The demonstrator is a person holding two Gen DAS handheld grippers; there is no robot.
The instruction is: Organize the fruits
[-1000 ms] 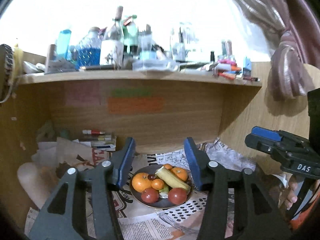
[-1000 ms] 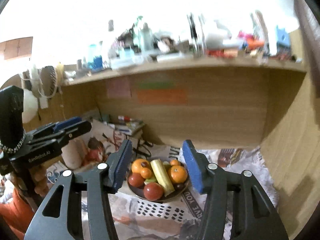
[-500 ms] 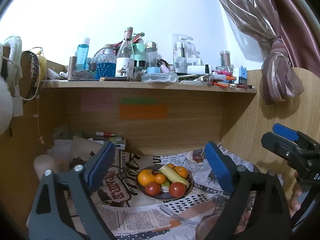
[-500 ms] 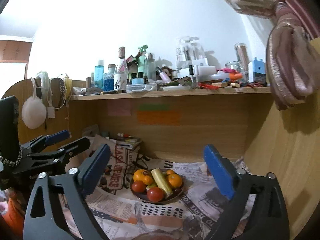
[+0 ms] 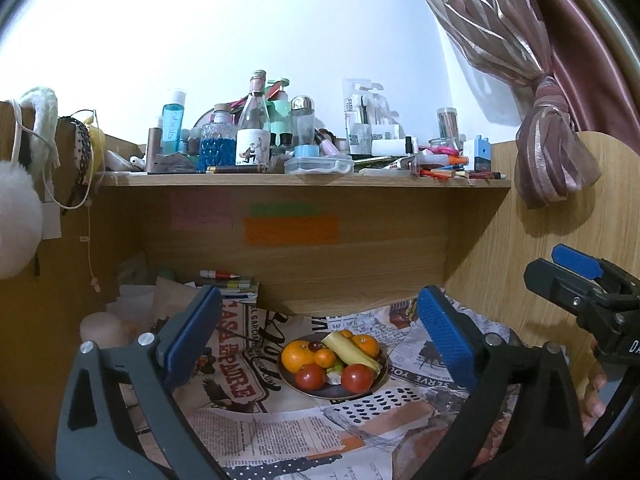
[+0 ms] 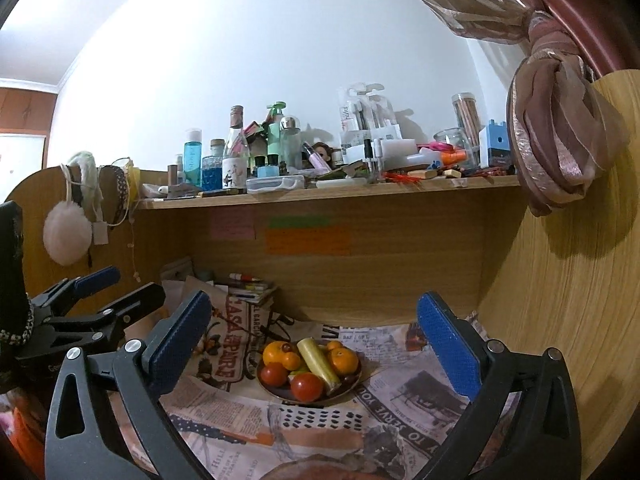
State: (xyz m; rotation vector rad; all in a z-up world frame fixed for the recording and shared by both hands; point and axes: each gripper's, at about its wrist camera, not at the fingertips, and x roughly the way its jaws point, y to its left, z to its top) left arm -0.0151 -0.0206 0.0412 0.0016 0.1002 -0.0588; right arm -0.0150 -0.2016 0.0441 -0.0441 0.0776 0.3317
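A dark plate of fruit sits on the newspaper-covered desk, roughly mid-desk, a bit fwd of the back panel. On it: 1 big orange at the left rim, a small orange touching it, another orange at the back right, a banana lying diagonally across the middle, 2 tomatoes at the front rim, and a dark grape near the back. Same pile in the right wrist view, plate w/ banana pointing front-right.

Left gripper is spread wide w/ nothing between its blue pads; it hovers well short of the plate, which shows in the gap. Right gripper is likewise wide apart, holding nothing, plate framed between its pads. Each gripper shows at the other cam's edge: right one at the right edge, left one at the left edge.

Outward: a stack of books at the back-left corner of the desk, sticky notes on the back panel, a cluttered shelf of bottles above, and a tied curtain at the right side.
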